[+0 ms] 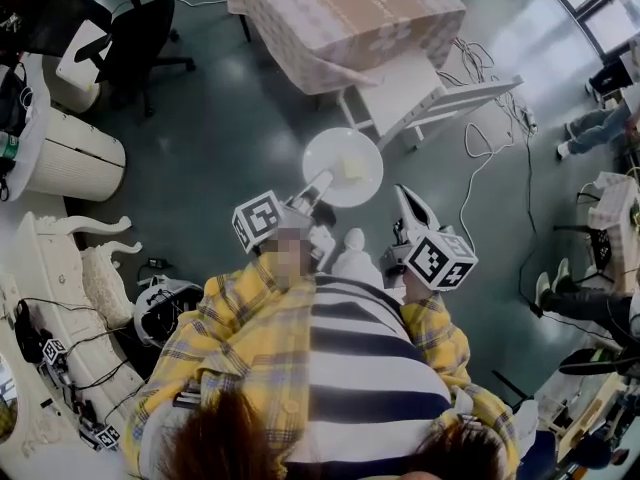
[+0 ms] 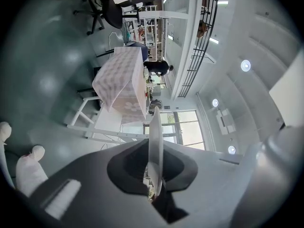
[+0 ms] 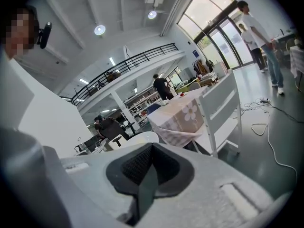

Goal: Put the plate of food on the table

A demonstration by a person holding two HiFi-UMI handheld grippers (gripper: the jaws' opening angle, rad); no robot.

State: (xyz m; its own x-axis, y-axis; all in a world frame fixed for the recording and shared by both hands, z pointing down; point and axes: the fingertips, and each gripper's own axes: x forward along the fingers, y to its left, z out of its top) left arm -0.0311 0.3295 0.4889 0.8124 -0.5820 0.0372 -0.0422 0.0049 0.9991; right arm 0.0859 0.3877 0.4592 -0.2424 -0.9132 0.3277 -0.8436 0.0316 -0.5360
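A round white plate (image 1: 343, 166) carrying a pale yellow piece of food (image 1: 352, 167) hangs over the grey floor, short of the table. My left gripper (image 1: 322, 181) is shut on the plate's near rim. In the left gripper view the plate (image 2: 155, 137) shows edge-on, pinched between the dark pads of the left gripper (image 2: 153, 182). My right gripper (image 1: 403, 197) floats just right of the plate, apart from it; in its own view the right gripper (image 3: 142, 186) is shut on nothing, with the plate (image 3: 140, 137) behind it. The table (image 1: 345, 18) wears a pale checked cloth.
A white chair (image 1: 420, 93) stands at the table's near side, between plate and table. A black office chair (image 1: 140, 38) and a white basket (image 1: 70, 158) are at the left. Cables (image 1: 480, 138) trail across the floor at the right, near seated people (image 1: 590, 128).
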